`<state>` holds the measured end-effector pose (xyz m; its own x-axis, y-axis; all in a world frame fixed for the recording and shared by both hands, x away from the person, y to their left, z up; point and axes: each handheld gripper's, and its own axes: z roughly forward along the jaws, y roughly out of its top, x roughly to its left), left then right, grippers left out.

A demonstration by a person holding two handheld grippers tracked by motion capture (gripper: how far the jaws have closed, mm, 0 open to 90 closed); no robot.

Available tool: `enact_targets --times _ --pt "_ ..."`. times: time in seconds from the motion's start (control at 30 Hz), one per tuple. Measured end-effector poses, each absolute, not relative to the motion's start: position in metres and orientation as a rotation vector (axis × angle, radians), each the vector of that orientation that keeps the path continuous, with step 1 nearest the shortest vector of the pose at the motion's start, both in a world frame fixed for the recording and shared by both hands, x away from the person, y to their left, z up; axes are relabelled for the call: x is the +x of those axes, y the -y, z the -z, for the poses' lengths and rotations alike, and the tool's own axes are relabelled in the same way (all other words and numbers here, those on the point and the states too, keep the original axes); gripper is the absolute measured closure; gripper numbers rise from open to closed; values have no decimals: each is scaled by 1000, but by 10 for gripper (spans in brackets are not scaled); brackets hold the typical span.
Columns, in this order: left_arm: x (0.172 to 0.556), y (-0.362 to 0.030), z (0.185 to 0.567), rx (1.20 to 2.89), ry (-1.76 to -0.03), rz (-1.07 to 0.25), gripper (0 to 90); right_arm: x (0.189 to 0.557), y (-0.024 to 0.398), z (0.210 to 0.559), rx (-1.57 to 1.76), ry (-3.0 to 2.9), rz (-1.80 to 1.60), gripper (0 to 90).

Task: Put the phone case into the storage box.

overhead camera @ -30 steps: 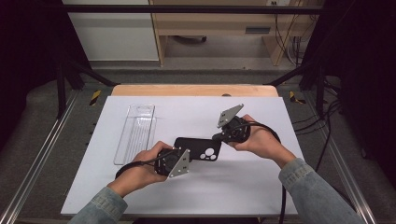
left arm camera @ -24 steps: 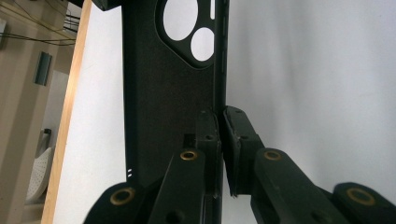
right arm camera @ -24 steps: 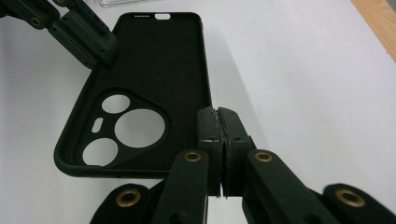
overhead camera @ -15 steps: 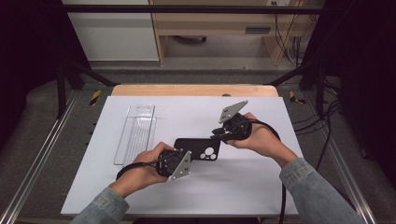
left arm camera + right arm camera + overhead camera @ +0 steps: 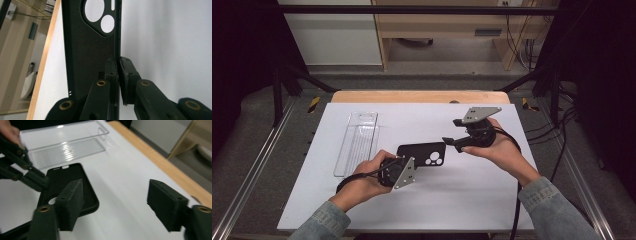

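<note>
Black phone case (image 5: 422,154) flat on the white counter (image 5: 462,200), inner side up, camera cutouts at the end nearer the right tool. No brand, label or legible writing anywhere on the case; two tiny pale marks near its rim in the left gripper view, too small to read.

Left tool (image 5: 401,161) at the case's near-left corner, held in the left hand (image 5: 362,177), grey three-cornered plate (image 5: 406,173) just beside the case's near edge. In the left gripper view, left tool (image 5: 118,72) clenched on the case's (image 5: 87,50) side wall, one pad inside the rim and one outside, pads pressed nearly together with the thin wall between. Round camera openings toward the far end of the case there, white counter showing through them.

Right tool (image 5: 451,141) just beside the case's camera end, apart from it, held in the right hand (image 5: 497,150). In the right gripper view, right tool (image 5: 117,200) released, pads wide apart with bare counter between them, left pad overlapping the case's (image 5: 65,180) corner in the picture, contact not clear. Picture somewhat blurred.

Clear plastic tray (image 5: 358,142) left of the case, long side running away from the person, ribbed floor, apart from the case. Same tray (image 5: 67,142) beyond the case in the right gripper view.
</note>
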<state>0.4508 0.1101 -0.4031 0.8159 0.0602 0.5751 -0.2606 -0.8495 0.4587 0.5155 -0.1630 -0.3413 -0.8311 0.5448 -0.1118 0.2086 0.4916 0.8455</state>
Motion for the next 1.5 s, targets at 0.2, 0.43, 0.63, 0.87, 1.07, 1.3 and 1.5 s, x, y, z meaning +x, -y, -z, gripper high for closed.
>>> enact_targets --times 0.2,0.43,0.63,0.87,1.07,1.3,1.5 --pt "455 -115 400 2425 64 -826 852 507 178 337 704 -2260 -1328 168" --pt "457 -122 387 2311 -68 -839 852 496 190 336 728 -2224 -1376 73" --pt "456 -128 375 2230 -160 -865 853 487 196 343 712 -2178 -1420 49" --pt "456 -137 359 2103 -266 -902 853 475 195 356 697 -2159 -1382 55" --pt "455 -144 352 2053 -326 -915 853 464 194 370 685 -2080 -1379 61" --pt "455 -154 342 1988 -415 -935 853 455 199 389 724 -2000 -1394 65" --pt "456 -164 338 1930 -473 -939 853 446 207 403 760 -1948 -1413 65"
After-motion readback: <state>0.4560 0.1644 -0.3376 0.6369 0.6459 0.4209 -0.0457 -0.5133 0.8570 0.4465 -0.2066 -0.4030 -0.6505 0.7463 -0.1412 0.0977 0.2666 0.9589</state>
